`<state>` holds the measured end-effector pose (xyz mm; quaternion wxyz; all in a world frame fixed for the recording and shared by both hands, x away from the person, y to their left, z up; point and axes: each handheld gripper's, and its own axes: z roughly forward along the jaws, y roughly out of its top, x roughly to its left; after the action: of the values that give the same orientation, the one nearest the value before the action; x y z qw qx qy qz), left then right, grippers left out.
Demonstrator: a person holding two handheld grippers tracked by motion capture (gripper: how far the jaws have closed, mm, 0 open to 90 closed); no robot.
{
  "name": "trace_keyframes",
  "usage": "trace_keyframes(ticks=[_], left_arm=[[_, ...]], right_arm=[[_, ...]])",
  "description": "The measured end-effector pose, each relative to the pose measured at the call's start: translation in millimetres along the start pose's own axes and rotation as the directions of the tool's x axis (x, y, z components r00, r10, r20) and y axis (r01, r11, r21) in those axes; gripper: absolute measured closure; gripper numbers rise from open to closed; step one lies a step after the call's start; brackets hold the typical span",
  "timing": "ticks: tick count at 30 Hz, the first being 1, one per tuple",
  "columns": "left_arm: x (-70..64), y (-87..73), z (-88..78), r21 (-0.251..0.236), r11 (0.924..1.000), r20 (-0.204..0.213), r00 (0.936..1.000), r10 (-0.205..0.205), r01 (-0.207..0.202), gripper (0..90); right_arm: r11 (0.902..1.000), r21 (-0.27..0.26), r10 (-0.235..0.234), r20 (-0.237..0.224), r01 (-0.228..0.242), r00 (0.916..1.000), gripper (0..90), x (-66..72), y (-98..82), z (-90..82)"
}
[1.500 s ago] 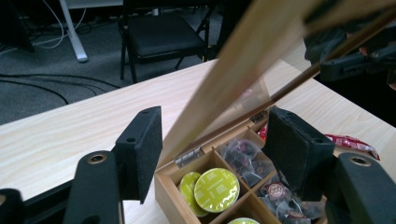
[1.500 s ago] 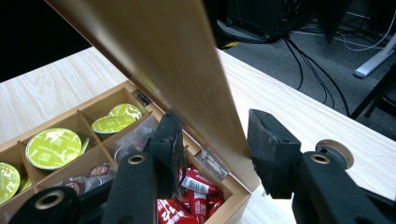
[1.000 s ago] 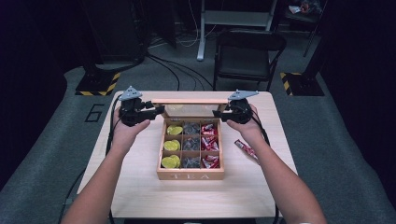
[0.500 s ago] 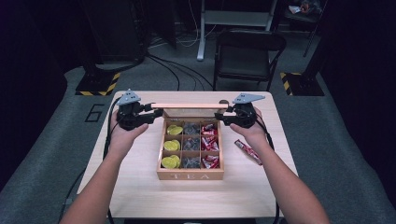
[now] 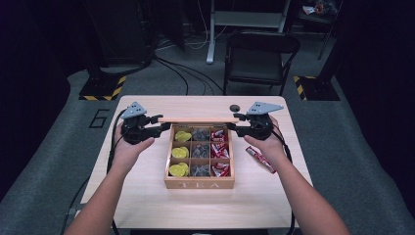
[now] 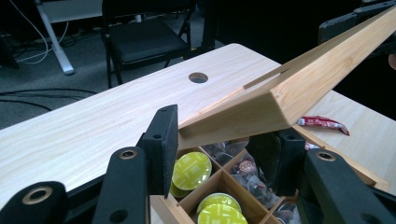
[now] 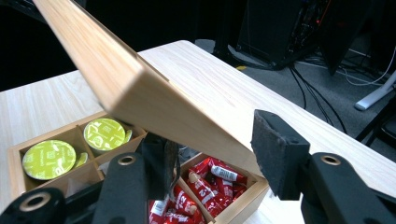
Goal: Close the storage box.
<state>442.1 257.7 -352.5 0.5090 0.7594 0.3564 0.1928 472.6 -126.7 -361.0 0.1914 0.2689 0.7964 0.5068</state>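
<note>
High view showed the lid [image 5: 198, 120] raised, tilted over the far side of the tea box [image 5: 199, 184]. Left gripper [image 5: 157, 125] and right gripper [image 5: 238, 122] each clamped one lid end. Box lay open; lowering or removing remained, seemingly.

I count one tea box [image 5: 199, 183], nine compartments in three columns. Left column: three compartments yellow-green capsules [image 5: 177, 169]. Middle column: three compartments dark packets [image 5: 199, 170]. Right column: three compartments red sachets [image 5: 219, 170]. One lid [image 5: 198, 120] above box's far edge. One loose red sachet [image 5: 260, 159] right of box. Two grippers, one per hand.
</note>
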Motion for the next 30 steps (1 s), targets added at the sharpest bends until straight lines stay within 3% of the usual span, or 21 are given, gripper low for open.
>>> trace_keyframes(ticks=[6, 11, 23, 30], left_arm=[[-4.0, -8.3, -2.6, 0.007, 1.0, 0.006, 1.0, 0.002, -0.002, 52.0], [-7.4, -14.8, -4.3, 0.016, 0.9998, 0.009, 0.9999, 0.009, -0.009, 51.7], [-12.6, -29.5, -7.7, 0.036, 0.9993, 0.017, 0.9998, 0.009, -0.009, 51.3], [-16.8, -42.8, -8.8, 0.027, 0.9996, 0.022, 0.9997, -0.013, 0.012, 51.4]], right_arm=[[0.9999, -0.016, -0.004, -0.012, 0.004, 0.9999, 49.8, 10.4, -2.9, -5.4], [0.999, -0.026, -0.037, -0.016, 0.036, 0.9992, 48.5, 19.3, -7.7, -10.1], [0.9976, -0.026, -0.065, -0.011, 0.064, 0.9978, 45.0, 29.7, -18.1, -15.8], [0.9965, -0.028, -0.079, -0.003, 0.079, 0.9969, 41.7, 38.5, -27.5, -20.0]])
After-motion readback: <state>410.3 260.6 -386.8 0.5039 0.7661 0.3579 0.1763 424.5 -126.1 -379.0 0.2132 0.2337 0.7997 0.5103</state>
